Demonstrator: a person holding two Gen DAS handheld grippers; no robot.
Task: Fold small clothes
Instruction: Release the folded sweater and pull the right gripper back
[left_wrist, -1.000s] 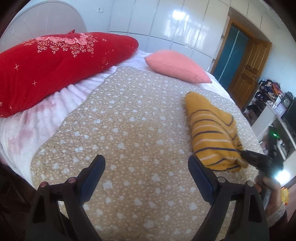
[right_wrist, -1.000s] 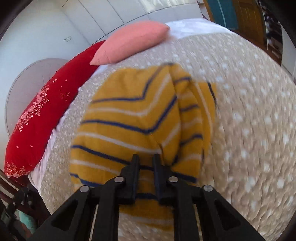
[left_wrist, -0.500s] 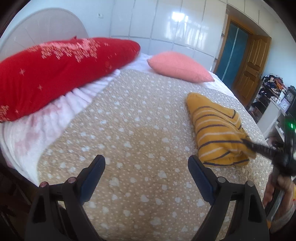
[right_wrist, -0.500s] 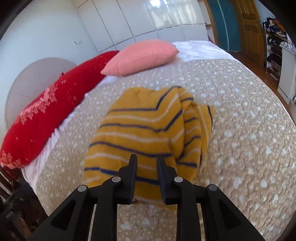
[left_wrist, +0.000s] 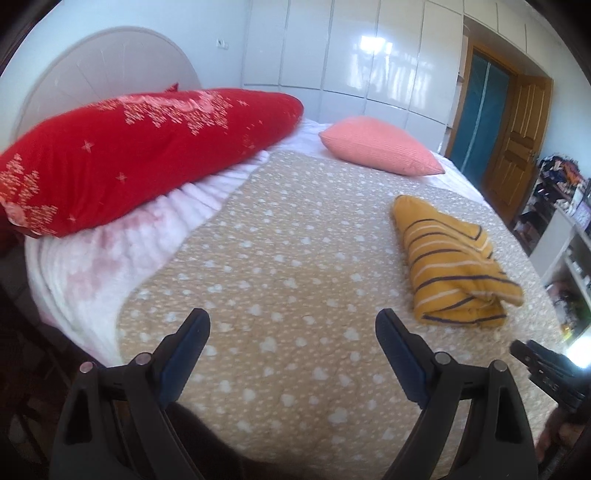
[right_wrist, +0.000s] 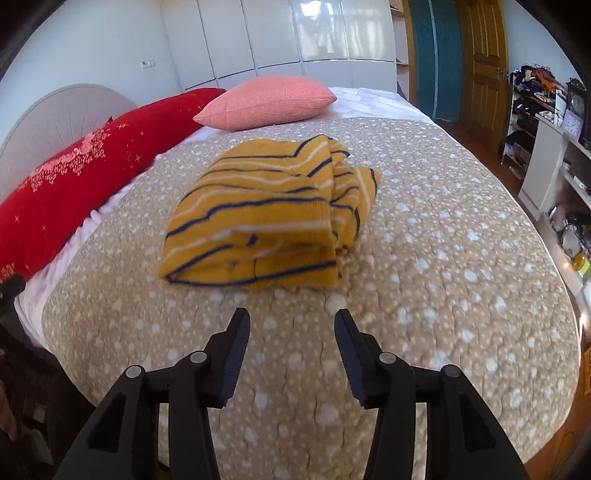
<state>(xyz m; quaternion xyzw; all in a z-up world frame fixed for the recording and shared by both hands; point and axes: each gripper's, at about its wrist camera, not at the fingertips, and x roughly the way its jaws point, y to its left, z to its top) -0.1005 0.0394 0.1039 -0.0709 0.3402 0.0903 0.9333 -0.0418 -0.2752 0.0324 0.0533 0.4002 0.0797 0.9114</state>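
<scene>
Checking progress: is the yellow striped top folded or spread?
Folded: the yellow striped top lies as a compact layered bundle on the bedspread, no claw touching it.

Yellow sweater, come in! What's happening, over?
Left gripper open, empty. Right gripper open, apart from sweater. Sweater folded on blanket. Nothing in the way.

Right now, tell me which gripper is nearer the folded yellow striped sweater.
Right. The right gripper is open just short of the sweater, facing its near edge. The left gripper is open farther away, with the sweater off to its right.

The folded garment (right_wrist: 273, 218) lies on the bed (right_wrist: 443, 258) just ahead of the right tongs (right_wrist: 291, 323). Two pillows (right_wrist: 266, 101) sit behind it, and shelves (right_wrist: 546, 147) stand right of the tongs.
</scene>
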